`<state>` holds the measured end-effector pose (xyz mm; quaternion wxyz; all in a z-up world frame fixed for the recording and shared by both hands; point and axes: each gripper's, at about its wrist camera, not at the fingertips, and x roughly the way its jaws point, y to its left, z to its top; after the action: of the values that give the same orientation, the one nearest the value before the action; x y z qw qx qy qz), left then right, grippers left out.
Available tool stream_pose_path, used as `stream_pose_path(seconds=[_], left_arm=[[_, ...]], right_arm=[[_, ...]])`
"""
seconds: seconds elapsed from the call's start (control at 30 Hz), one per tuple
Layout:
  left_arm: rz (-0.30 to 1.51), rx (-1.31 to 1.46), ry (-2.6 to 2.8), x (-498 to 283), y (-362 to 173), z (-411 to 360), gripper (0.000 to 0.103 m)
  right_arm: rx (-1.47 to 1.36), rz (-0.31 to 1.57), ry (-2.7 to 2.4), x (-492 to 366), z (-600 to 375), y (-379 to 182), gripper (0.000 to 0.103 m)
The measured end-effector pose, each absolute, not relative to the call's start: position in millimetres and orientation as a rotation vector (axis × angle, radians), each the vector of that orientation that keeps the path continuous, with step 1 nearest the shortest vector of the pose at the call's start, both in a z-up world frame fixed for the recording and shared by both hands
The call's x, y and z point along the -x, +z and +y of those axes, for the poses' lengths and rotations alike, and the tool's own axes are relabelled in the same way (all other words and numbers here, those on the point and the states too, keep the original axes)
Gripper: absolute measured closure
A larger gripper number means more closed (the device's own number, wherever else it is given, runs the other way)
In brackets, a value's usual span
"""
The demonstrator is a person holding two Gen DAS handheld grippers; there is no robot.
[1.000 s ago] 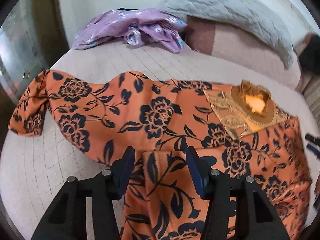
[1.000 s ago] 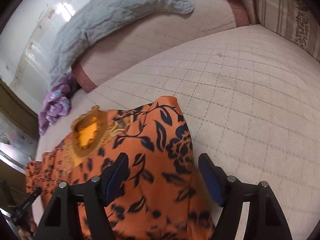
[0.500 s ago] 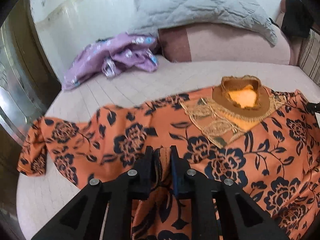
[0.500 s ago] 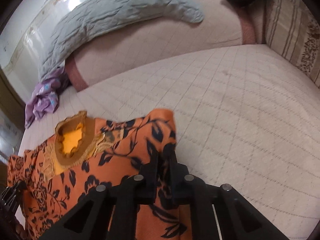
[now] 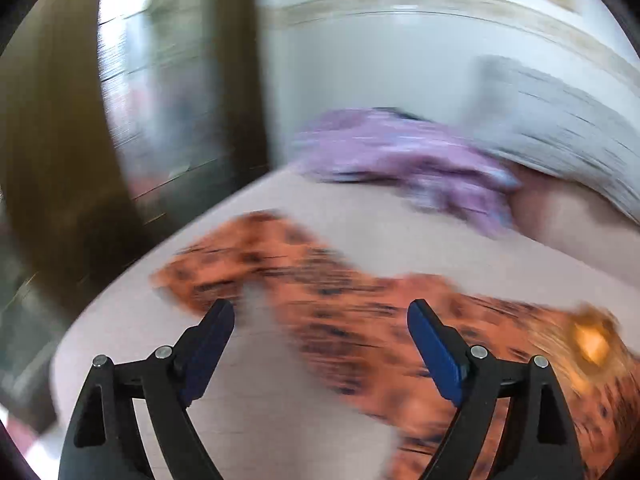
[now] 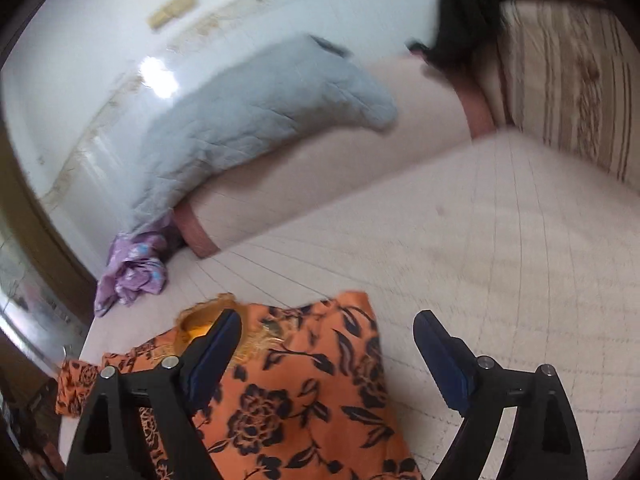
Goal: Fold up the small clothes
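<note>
- The left gripper (image 5: 320,320) is seen with its jaws spread wide; nothing is held between them.
- The right gripper (image 6: 328,332) is likewise seen with its jaws wide apart and nothing clasped.
- An orange top (image 6: 304,392) printed with dark flowers is laid flat on the quilted bed cover (image 6: 500,260).
- In the right wrist view, the right part of the top is seen below and between the fingers, with its edge ending short of the right finger (image 6: 436,356).
- The neckline (image 6: 200,320), trimmed in gold, is partly hidden behind the left finger (image 6: 216,344) of the right gripper.
- In the left wrist view the picture is heavily smeared; the top (image 5: 360,312) is made out as an orange band that runs from the left side of the bed across to the lower right.
- One sleeve (image 5: 224,272) is spread toward the bed's left edge, just beyond the left gripper's left finger (image 5: 212,336).
- A crumpled purple garment (image 5: 400,164) is seen farther back, well apart from the top, beside a long pink bolster (image 6: 320,176).
- A grey quilted pillow (image 6: 256,120) is propped on the bolster against the white wall (image 6: 80,40).
- A striped cushion (image 6: 572,80) is seen at the right side of the bed, with something dark (image 6: 464,12) above its left end.
</note>
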<state>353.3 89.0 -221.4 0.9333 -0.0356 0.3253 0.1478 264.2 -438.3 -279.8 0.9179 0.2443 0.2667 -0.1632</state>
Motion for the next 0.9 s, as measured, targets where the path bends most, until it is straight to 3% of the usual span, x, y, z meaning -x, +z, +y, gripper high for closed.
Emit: stream_pose_path(seconds=[0.23,0.33,0.7,0.73,0.77,0.8,0.83,0.9], left_arm=[[0.797,0.442,0.663,-350,-260,233,0.014],[0.77,0.504,0.691,-353,-271,267,0.014],[0.869,0.415,0.435,-417,-294,284,0.015],[0.87,0.405,0.418,-421,-296,284,0.018],[0.867,0.392,0.406,-424,-298,283,0.04],[0.884,0.377,0.399,-427,-301,283,0.08],[0.923,0.377,0.371,-431,-304,284,0.095],[0.919,0.38,0.358,-430,-296,286,0.098]], right_arm=[[-0.482,0.585,-0.286,-270,-414,-284,0.013],[-0.509,0.594,-0.259,-270,-415,-288,0.013],[-0.463,0.667,-0.226,-297,-396,-314,0.013],[-0.46,0.673,-0.221,-299,-395,-316,0.014],[-0.457,0.675,-0.217,-301,-393,-317,0.014],[-0.446,0.676,-0.217,-302,-391,-318,0.014],[-0.437,0.674,-0.217,-303,-389,-318,0.014],[-0.421,0.657,-0.207,-303,-385,-315,0.015]])
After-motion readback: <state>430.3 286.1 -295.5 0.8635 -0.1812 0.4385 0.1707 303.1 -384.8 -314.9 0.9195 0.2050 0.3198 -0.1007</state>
